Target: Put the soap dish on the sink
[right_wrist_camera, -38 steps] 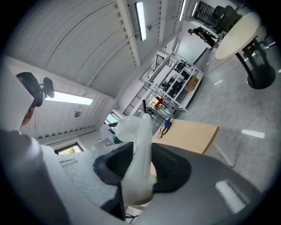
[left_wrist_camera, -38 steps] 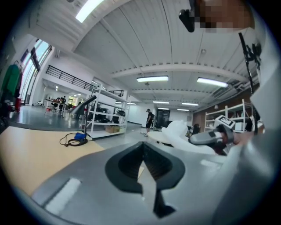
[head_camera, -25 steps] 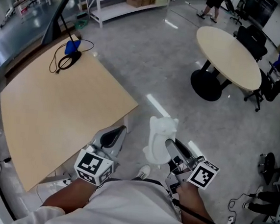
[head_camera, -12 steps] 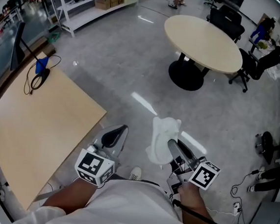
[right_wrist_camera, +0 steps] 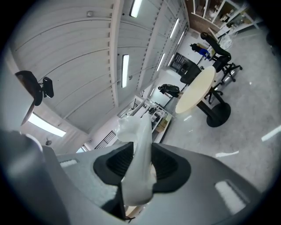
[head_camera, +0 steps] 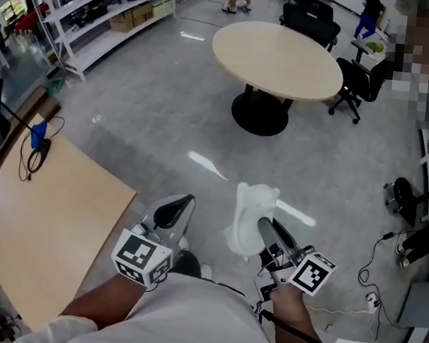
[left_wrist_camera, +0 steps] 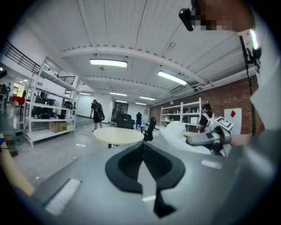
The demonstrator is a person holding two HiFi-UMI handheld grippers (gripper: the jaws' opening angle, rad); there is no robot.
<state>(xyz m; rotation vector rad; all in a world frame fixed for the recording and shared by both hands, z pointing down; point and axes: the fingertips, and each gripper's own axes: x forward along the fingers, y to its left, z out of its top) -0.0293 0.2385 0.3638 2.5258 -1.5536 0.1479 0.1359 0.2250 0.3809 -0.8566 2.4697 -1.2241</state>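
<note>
**Risk: dish slips out before I get it to a sink**

My right claw point(head_camera: 261, 224) is clamped on the soap dish point(head_camera: 250, 207), pinching it by one edge. Most of the white body sticks out past the jaws, held in the air over bare floor point(head_camera: 152, 116). My left claw point(head_camera: 184, 200) has its jaws together with nothing in them, so the dish has no second support. No sink shows in any view.

Likely failure modes:
- The edge grip looks thin and smooth, so a quick turn could pivot the dish or slide it out.
- A drop onto that hard floor could crack it.
- The round table point(head_camera: 278, 56) and chairs point(head_camera: 312, 18) are ahead. Clipping one with the overhanging dish could knock it loose.
</note>
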